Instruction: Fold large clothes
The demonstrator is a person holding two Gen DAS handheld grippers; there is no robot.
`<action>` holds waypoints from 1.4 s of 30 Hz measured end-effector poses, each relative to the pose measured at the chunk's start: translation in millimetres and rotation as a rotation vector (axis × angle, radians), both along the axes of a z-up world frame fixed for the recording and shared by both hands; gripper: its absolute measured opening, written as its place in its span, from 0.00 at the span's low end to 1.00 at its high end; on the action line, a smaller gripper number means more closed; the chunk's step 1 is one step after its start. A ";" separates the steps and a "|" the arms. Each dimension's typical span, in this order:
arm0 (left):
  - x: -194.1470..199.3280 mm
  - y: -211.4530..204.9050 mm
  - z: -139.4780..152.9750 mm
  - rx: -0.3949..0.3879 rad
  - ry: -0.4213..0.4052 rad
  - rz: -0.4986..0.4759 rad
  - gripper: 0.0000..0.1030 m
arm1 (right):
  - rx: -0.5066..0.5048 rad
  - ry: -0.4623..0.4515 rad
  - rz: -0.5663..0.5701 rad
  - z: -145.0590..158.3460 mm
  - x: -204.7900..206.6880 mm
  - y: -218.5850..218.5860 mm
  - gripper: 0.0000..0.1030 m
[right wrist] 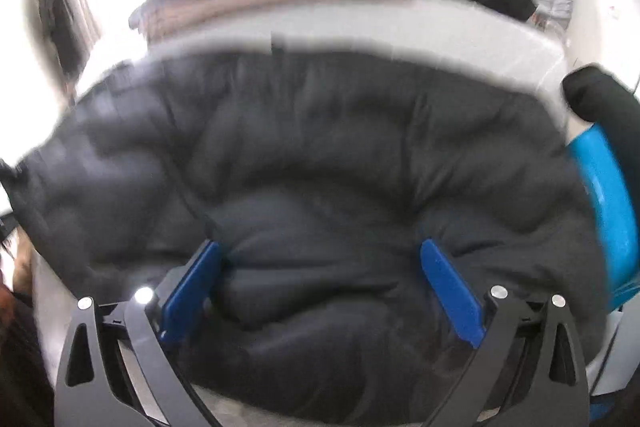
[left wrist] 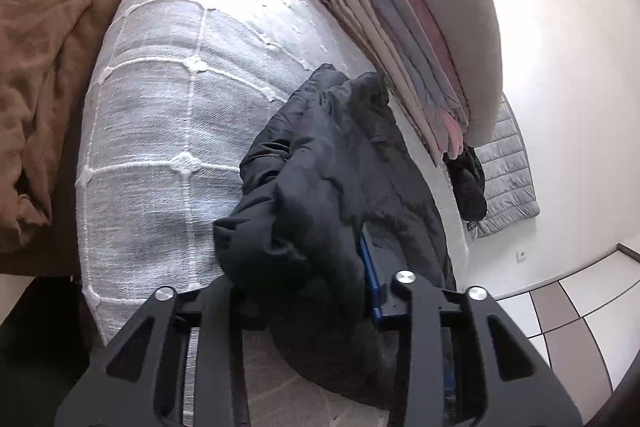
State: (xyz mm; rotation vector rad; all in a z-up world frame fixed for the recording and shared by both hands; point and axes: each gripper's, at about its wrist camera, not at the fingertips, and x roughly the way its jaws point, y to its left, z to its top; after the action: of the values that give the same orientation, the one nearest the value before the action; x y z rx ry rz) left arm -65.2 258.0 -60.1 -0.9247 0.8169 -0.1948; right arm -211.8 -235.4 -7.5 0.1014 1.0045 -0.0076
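Note:
A black puffer jacket lies bunched on a bed with a white textured cover. My left gripper is shut on a fold of the jacket; only one blue finger shows, the other is hidden under the fabric. In the right wrist view the jacket fills the frame, spread wide. My right gripper is open, its blue fingers pressed into the jacket with a thick fold lying between them. The view is motion-blurred.
A stack of folded grey, pink and beige clothes sits on the bed behind the jacket. A brown blanket lies left. A grey quilted item and dark garment lie beyond. The other gripper's blue part shows right.

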 end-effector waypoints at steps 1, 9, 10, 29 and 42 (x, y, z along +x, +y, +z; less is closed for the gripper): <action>-1.0 -1.5 3.2 0.011 -0.013 -0.002 0.27 | -0.008 -0.002 -0.001 -3.2 -0.6 1.4 0.93; -4.8 -5.4 16.0 0.029 -0.062 -0.002 0.20 | -0.007 0.001 0.026 -3.9 -0.1 15.8 0.94; -6.5 -8.3 23.0 0.038 -0.087 -0.007 0.19 | -0.023 -0.009 0.028 -9.5 -0.3 17.7 0.94; -46.5 -205.4 182.2 0.374 -0.475 -0.370 0.18 | 0.546 0.022 -0.001 14.6 6.8 -42.2 0.94; -74.6 -382.0 144.2 0.524 -0.478 -0.789 0.18 | 1.592 0.148 -0.148 -63.6 43.7 -162.4 0.94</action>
State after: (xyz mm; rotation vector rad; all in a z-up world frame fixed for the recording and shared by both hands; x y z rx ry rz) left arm -139.8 -124.0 84.1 -0.0126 0.6936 -0.8125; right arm -168.1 -397.8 -71.1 1.6383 0.9302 0.6641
